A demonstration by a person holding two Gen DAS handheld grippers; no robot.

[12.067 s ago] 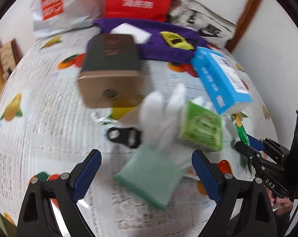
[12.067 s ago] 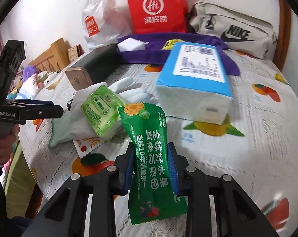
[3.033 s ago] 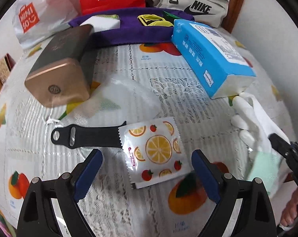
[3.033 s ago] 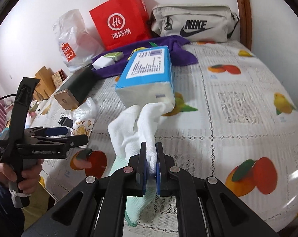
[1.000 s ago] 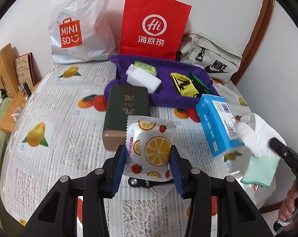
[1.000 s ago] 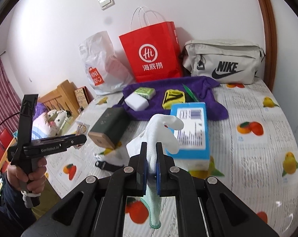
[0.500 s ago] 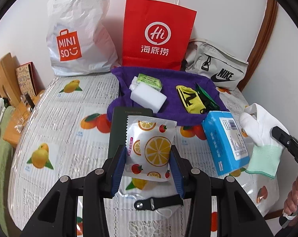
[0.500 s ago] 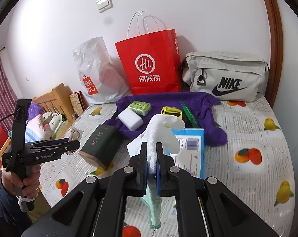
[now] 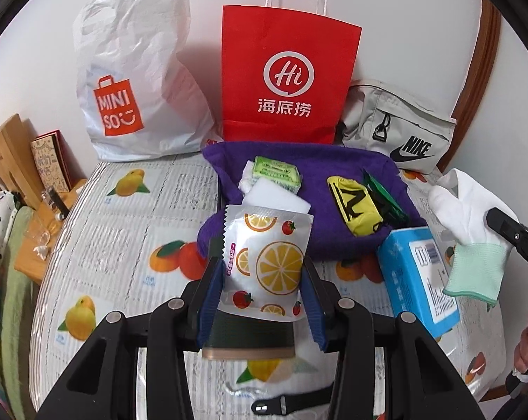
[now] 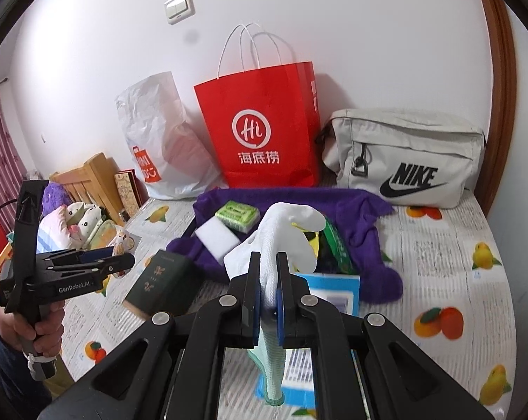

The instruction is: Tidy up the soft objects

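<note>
My left gripper (image 9: 262,262) is shut on a white fruit-print packet (image 9: 265,262) and holds it in the air in front of the purple cloth (image 9: 316,171). My right gripper (image 10: 268,273) is shut on a white glove with a mint cuff (image 10: 281,234); the glove also shows at the right of the left wrist view (image 9: 466,217). On the purple cloth lie a green tissue pack (image 9: 276,171), a white sponge block (image 9: 277,197), a yellow pouch (image 9: 353,206) and a green snack packet (image 9: 382,196).
A blue tissue box (image 9: 416,276) lies right of the cloth. A dark green box (image 10: 160,287) lies under my left gripper. A black strap (image 9: 288,400) lies near the front edge. A red paper bag (image 9: 284,77), a white Miniso bag (image 9: 138,70) and a grey Nike bag (image 10: 407,161) line the wall.
Both grippers have moved forward toward the purple cloth with the packet and the glove still held. The cloth and the bags now look nearer and larger.
</note>
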